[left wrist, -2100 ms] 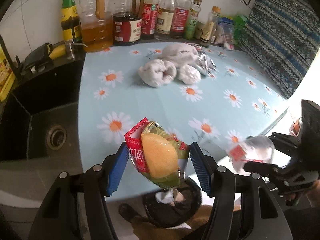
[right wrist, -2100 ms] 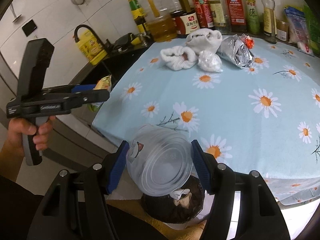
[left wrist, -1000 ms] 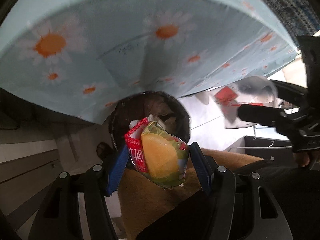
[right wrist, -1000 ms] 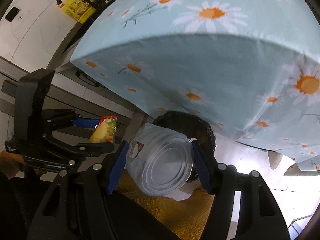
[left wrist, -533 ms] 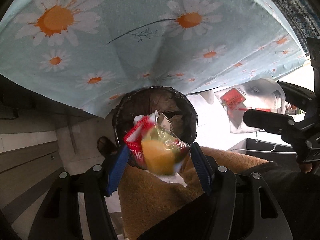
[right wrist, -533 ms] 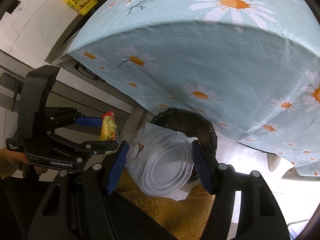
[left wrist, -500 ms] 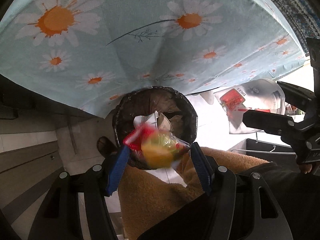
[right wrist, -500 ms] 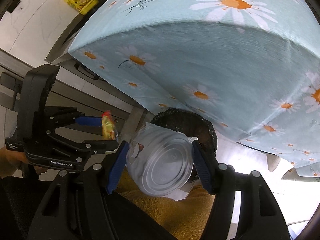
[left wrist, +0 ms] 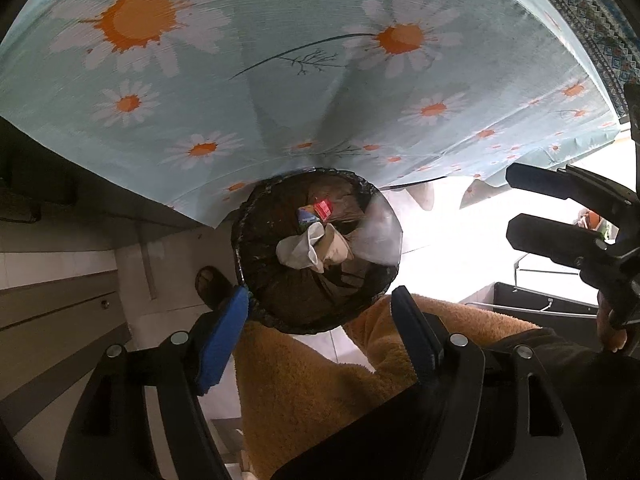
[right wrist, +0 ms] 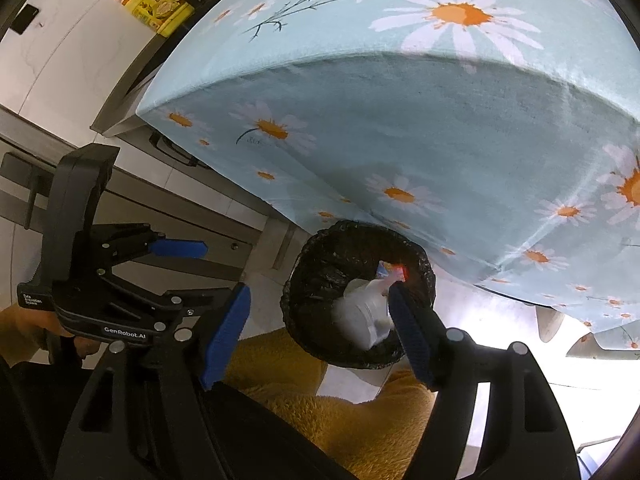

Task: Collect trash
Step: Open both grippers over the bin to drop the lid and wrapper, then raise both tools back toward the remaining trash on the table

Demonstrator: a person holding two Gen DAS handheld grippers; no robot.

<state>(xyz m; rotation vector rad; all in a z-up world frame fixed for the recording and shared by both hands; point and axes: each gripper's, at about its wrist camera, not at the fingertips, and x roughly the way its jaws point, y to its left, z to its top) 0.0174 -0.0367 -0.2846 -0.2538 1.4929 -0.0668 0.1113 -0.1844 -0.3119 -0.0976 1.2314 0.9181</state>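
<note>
Both tools hang over a round trash bin (left wrist: 256, 264) lined with a black bag, which stands on the floor just under the hanging edge of the daisy-print tablecloth (left wrist: 280, 92) that covers the table.

The left tool (left wrist: 318, 320) points almost straight down at the bin. Its blue pads are spreading apart with nothing between them. Down in the bin lie a small red and blue snack packet (left wrist: 314, 212) on the far side and crumpled white paper (left wrist: 300, 250) near the middle.

The right tool (right wrist: 320, 320) is also opening and grips nothing. A clear plastic cup (right wrist: 362, 314), blurred, sits inside the bin's mouth on its right side, just beside the right pad; I cannot tell whether it touches the pad. From the left wrist view the cup (left wrist: 378, 232) shows as a pale smear over the bin's right rim.

A person's leg in fuzzy mustard-yellow fabric (left wrist: 304, 392) is at the near side of the bin, and a dark slipper (left wrist: 210, 286) rests on the floor to its left.
</note>
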